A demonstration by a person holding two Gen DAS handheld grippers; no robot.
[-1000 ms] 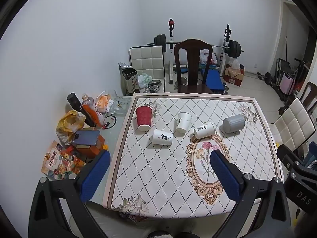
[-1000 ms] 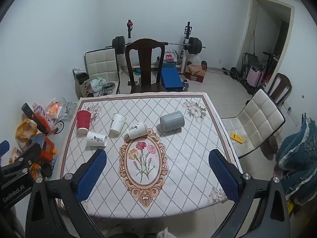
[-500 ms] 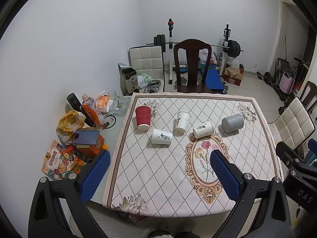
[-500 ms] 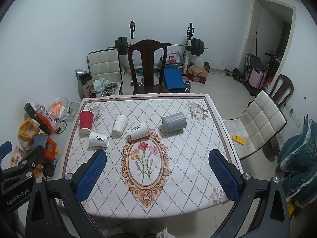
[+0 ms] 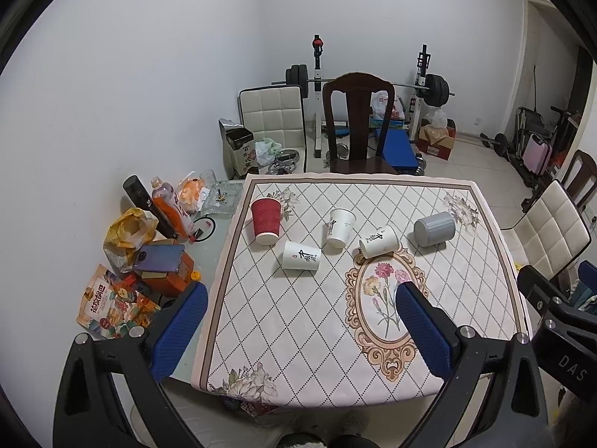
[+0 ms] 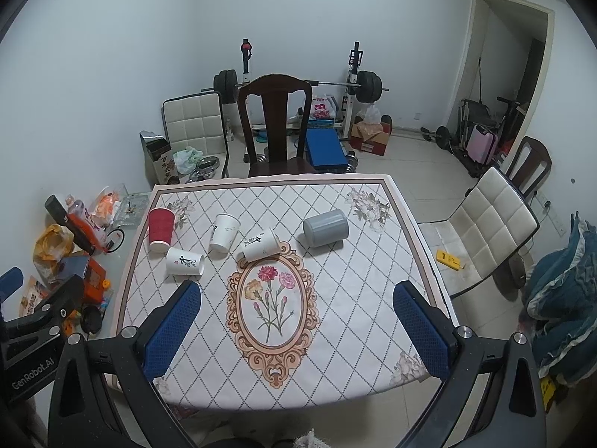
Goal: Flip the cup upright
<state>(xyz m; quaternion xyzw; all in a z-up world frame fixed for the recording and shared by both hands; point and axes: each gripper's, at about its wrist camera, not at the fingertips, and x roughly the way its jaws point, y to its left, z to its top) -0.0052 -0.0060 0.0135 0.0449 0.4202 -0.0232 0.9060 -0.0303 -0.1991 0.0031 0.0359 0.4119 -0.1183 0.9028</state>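
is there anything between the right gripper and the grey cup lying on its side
Nothing visible. The right gripper is open and hangs over the near part of the tablecloth; between it and the grey cup lies only bare cloth. The white paper cups and the red cup lie further left, off that line.

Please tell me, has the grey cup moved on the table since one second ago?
No. In the right wrist view the grey cup lies on its side at the same spot, just right of the oval flower frame on the tablecloth; only the camera shifted slightly.

Black tool [image 5: 302, 330] frames, blue ribbed pads [image 5: 181, 330], silver screws [image 5: 467, 331]
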